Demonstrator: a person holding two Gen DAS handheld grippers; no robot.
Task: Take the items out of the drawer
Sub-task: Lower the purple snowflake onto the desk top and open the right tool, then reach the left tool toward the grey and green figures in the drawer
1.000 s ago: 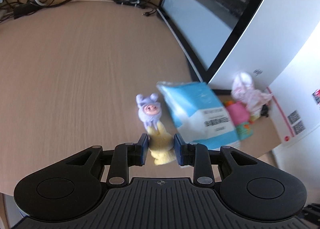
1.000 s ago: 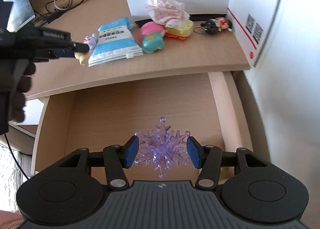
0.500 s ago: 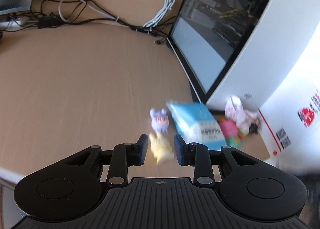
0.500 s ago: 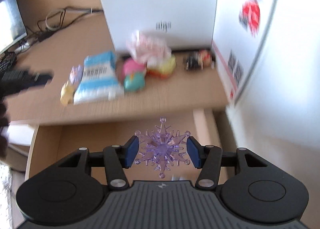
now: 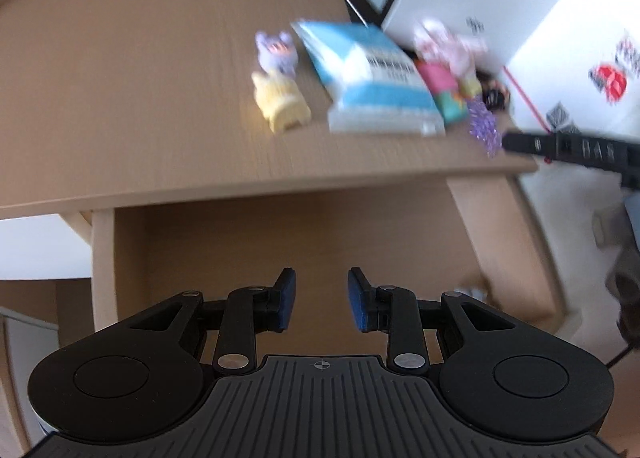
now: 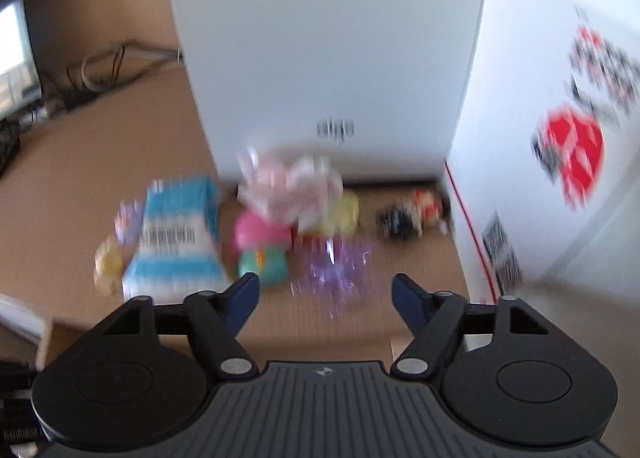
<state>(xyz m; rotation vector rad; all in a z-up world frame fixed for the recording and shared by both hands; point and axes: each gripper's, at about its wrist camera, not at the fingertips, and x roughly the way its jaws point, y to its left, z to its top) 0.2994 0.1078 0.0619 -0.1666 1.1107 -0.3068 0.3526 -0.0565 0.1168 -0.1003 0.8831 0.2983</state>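
L tongs (image 5: pixel 321 300) hung over the open drawer (image 5: pixel 280 234), pads apart w/ nothing between them. R tongs (image 6: pixel 325 290) were opening above the tabletop (image 5: pixel 120 98); purple snowflake (image 6: pixel 335 264) sat blurred between the pads, touching neither, just in front of the pink-teal toy (image 6: pixel 262 248). Blue packet (image 5: pixel 372 78), yellow toy (image 5: pixel 280 100) & lilac figure (image 5: pixel 276 50) lay beside it, near the white box (image 6: pixel 320 38).

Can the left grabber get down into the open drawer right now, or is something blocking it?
Probably yes. The left gripper is open with nothing between its fingers and points down at the drawer, whose wooden floor looks bare under it. The toys sit up on the desk, out of the way.
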